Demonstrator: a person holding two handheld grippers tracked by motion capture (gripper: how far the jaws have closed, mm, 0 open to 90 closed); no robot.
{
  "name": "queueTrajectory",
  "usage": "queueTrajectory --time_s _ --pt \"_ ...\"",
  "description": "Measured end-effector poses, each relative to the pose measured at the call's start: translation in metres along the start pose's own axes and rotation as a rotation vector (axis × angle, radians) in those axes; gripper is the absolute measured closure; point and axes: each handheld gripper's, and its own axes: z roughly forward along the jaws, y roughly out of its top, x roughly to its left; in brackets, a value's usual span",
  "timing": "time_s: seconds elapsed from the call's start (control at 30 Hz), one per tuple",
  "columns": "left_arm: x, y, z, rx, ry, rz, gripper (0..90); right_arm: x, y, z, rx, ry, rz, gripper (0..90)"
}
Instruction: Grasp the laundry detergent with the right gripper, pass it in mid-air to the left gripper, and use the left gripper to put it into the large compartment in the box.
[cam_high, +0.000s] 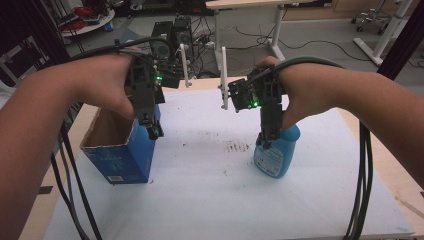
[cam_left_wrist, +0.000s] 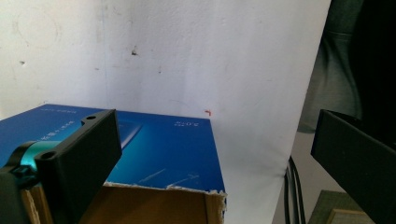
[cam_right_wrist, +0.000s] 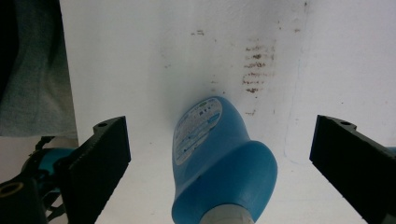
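Both tongs (cam_high: 152, 131) (cam_high: 264, 141) agape, pointing down

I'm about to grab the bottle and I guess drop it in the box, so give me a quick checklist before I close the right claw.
1. Right claw open: ok, jaws spread wide.
2. Bottle between the jaws: ok, centred in the right gripper view, touching neither jaw.
3. Bottle upright on the white sheet: ok, it stands on its base.
4. Box open on top: ok, brown inside shows in the high view.
5. Left claw steadying the box: not ok, it is open above the box's corner, with no clear grip.
6. Room inside the box for the bottle: cannot tell, the inside is mostly hidden.
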Motion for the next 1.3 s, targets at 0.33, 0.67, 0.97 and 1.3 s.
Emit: queueTrajectory --time_s 0.33,0.67,0.97,1.3 --pt "-0.006 0.001 -0.002 0.004 0.010 0.004 1.6 -0.003 -0.007 0.002 -0.079 -0.006 0.055 4.1" --pt "-0.011 0.003 -0.005 0.007 0.017 0.001 1.6 -0.026 -0.022 -0.014 -0.314 -0.111 0.241 4.1" --pt "-0.011 0.004 -0.004 0.014 0.021 -0.002 1.6 -0.043 -0.058 -0.024 -0.515 -0.242 0.502 4.0" --pt "-0.012 0.012 -0.002 0.020 0.021 0.015 1.7 -0.027 -0.112 -0.028 -0.625 -0.322 0.647 4.0"
